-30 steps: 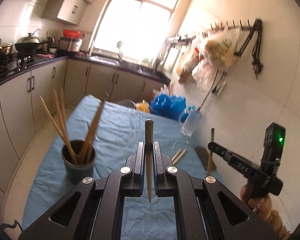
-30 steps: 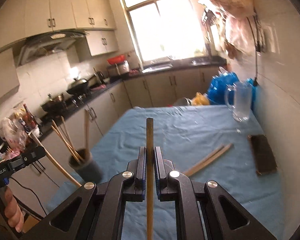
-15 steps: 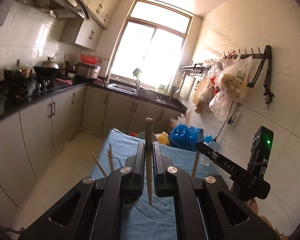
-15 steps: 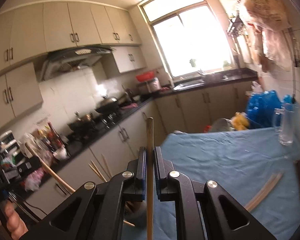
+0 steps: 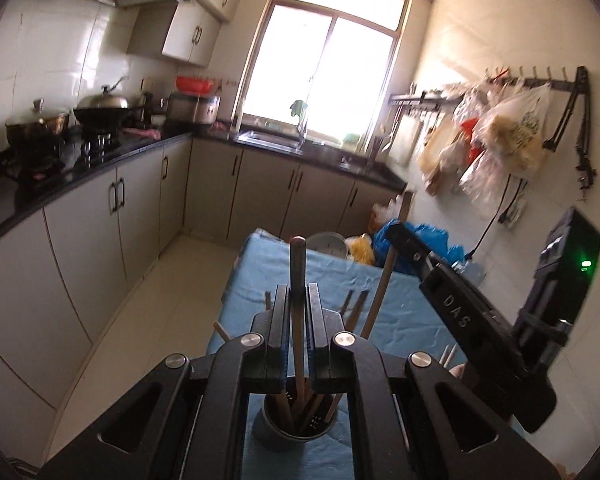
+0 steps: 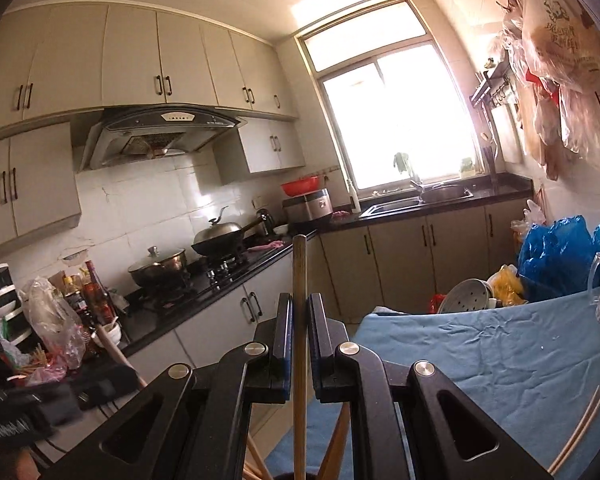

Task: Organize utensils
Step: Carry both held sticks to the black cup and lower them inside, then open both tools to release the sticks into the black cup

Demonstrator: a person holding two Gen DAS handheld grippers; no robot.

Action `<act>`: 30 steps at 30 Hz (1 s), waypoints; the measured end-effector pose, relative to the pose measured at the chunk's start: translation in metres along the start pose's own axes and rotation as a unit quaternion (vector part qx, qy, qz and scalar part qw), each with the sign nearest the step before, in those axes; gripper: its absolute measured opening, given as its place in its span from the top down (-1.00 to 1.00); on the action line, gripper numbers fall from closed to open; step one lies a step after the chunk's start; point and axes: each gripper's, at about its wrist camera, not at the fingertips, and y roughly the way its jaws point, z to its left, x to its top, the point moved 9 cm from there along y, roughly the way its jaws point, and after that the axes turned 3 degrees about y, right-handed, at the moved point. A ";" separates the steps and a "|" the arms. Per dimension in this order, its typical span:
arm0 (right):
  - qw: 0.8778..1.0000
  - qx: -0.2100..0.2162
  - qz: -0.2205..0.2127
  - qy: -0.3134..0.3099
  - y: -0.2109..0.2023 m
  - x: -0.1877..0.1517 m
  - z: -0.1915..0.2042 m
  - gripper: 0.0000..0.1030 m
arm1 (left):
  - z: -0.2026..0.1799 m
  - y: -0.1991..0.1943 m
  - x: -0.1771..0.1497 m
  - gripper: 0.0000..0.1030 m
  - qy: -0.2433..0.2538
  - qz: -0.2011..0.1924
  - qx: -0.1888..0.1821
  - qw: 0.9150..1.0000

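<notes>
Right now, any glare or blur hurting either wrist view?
Left wrist: window blown out, hanging bags smeared, chopstick in the left hand-held gripper sharp. Right wrist: window glare washes the wall, blur at lower left edge; strong fisheye bending in both.

Holder [image 5: 296,436] mostly behind left tool [image 5: 298,312]

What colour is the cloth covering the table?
Light blue and plain, with wrinkles; the cloth on the table shows best in the right wrist view.
</notes>
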 end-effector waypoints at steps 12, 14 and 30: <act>0.999 -0.022 0.017 -0.024 0.015 -0.030 -0.010 0.82 | -0.002 0.020 -0.018 0.87 0.000 0.024 0.000 1.000; 0.999 -0.023 0.020 -0.024 0.014 -0.031 -0.013 0.62 | -0.002 0.018 -0.018 0.87 -0.001 0.021 0.005 1.000; 0.999 -0.047 -0.002 0.016 -0.050 -0.009 -0.060 -0.10 | -0.027 -0.031 -0.015 0.36 0.003 -0.025 0.022 0.999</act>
